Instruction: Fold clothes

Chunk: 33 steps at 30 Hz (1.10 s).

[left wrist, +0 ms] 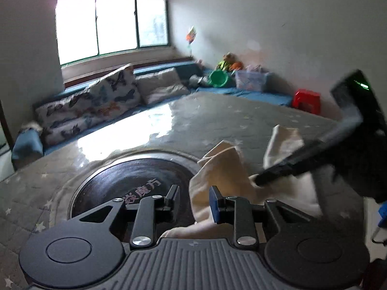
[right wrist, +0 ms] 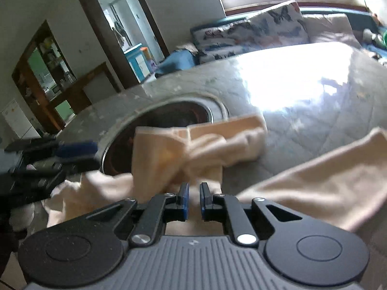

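The cloth point(right wrist: 200, 149) is a cream garment, bunched and partly lifted above the surface point(left wrist: 217, 116), next to the round dark inset point(left wrist: 135, 183). The right tool point(right wrist: 194, 199) seems clamped on a fold of it: the jaws stand close together with cloth between them, though blur makes the bite hard to judge. The left tool point(left wrist: 192, 201) is apart, one jaw beside the cloth, holding nothing.

The risk is that the bunched cloth slips out of the single grip, because only a small fold is held. It could also sag into the inset and catch on its rim. The left tool may close on two layers at once, which would spoil the fold.

In the right view, the long axis runs roughly left to right, with one end pointing toward the window point(left wrist: 108, 24)
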### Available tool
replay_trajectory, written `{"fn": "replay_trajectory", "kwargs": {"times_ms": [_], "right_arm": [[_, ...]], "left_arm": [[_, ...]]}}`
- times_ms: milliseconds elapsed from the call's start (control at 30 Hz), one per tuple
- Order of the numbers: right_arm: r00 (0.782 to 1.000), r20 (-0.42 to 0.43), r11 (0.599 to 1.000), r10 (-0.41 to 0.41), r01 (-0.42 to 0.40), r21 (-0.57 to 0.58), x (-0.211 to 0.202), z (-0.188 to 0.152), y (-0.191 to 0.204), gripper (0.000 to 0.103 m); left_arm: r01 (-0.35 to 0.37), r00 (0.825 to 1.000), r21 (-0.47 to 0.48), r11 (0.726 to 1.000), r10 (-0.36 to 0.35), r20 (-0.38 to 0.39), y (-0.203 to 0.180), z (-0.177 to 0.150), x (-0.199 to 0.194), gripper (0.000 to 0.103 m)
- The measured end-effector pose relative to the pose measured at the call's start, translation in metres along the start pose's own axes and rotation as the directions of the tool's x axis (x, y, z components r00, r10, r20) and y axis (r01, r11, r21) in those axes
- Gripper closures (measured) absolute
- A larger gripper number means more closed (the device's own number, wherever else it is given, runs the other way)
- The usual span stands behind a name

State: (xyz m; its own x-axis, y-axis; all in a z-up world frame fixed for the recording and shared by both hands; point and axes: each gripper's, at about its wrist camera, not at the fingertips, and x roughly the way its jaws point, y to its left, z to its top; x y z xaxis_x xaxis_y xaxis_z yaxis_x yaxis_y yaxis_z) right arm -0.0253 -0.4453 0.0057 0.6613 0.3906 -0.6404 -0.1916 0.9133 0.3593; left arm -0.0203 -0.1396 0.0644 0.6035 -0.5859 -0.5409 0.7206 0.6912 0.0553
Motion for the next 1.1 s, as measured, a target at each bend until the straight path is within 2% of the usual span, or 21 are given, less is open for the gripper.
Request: {"fn": "replay_trajectory", "kwargs": {"times_ms": [33, 100, 233, 300, 367, 433, 500, 567, 633, 733, 900, 1033, 1100], "right_arm": [[1.000, -0.002, 1.000, -0.001, 0.001, 0.004, 0.001, -0.002, -0.001, 0.095], [1.000, -0.005, 1.000, 0.001, -0.001, 0.011, 0.003, -0.005, -0.002, 0.095], [1.000, 0.000, 1.000, -0.002, 0.002, -0.008, 0.003, -0.005, -0.001, 0.095], [1.000, 0.025, 0.999, -0.010, 0.011, -0.034, -0.001, -0.003, 0.005, 0.094], [0.996, 0.088, 0.998, -0.001, 0.007, -0.070, -0.015, 0.002, 0.013, 0.092], [0.988, 0.151, 0.994, 0.040, -0.024, -0.104, -0.029, 0.008, 0.023, 0.092], [0.979, 0.178, 0.988, 0.105, -0.082, -0.132, -0.036, 0.013, 0.032, 0.092], [0.972, 0.157, 0.977, 0.175, -0.152, -0.148, -0.033, 0.018, 0.041, 0.092], [0.972, 0.126, 0.971, 0.199, -0.178, -0.162, -0.023, 0.019, 0.047, 0.092], [0.982, 0.086, 0.976, 0.168, -0.154, -0.152, -0.011, 0.015, 0.045, 0.092], [0.998, 0.009, 0.994, 0.057, -0.056, -0.092, 0.008, 0.000, 0.021, 0.093], [0.998, -0.002, 0.996, 0.069, -0.069, -0.052, 0.012, -0.008, 0.009, 0.094], [0.998, -0.001, 0.996, 0.068, -0.068, -0.060, 0.013, -0.009, 0.010, 0.094]], "left_arm": [[0.005, 1.000, -0.006, 1.000, -0.006, -0.021, 0.000, 0.002, 0.007, 0.064], [0.008, 0.998, -0.022, 1.000, -0.010, -0.064, 0.001, 0.005, 0.022, 0.055], [0.049, 0.990, -0.122, 0.991, -0.064, -0.123, 0.014, 0.009, 0.050, 0.055], [0.048, 0.990, -0.128, 0.991, -0.064, -0.128, 0.016, 0.008, 0.057, 0.058], [0.042, 0.993, -0.090, 0.995, -0.052, -0.110, 0.008, 0.005, 0.054, 0.066], [0.033, 0.995, -0.026, 0.999, -0.035, -0.097, -0.007, 0.001, 0.050, 0.066], [0.033, 0.996, 0.046, 0.998, -0.029, -0.081, -0.024, -0.004, 0.047, 0.066], [0.039, 0.997, 0.112, 0.993, -0.032, -0.065, -0.041, -0.008, 0.044, 0.067], [0.052, 0.997, 0.141, 0.989, -0.044, -0.060, -0.050, -0.011, 0.043, 0.065], [0.055, 0.997, 0.144, 0.988, -0.046, -0.067, -0.051, -0.016, 0.040, 0.064], [0.050, 0.997, 0.104, 0.993, -0.045, -0.055, -0.033, -0.014, 0.031, 0.064], [0.028, 0.998, 0.031, 0.999, -0.027, -0.052, -0.015, -0.004, 0.037, 0.064], [0.040, 0.997, 0.008, 0.999, -0.039, -0.065, -0.010, 0.000, 0.046, 0.059]]}}
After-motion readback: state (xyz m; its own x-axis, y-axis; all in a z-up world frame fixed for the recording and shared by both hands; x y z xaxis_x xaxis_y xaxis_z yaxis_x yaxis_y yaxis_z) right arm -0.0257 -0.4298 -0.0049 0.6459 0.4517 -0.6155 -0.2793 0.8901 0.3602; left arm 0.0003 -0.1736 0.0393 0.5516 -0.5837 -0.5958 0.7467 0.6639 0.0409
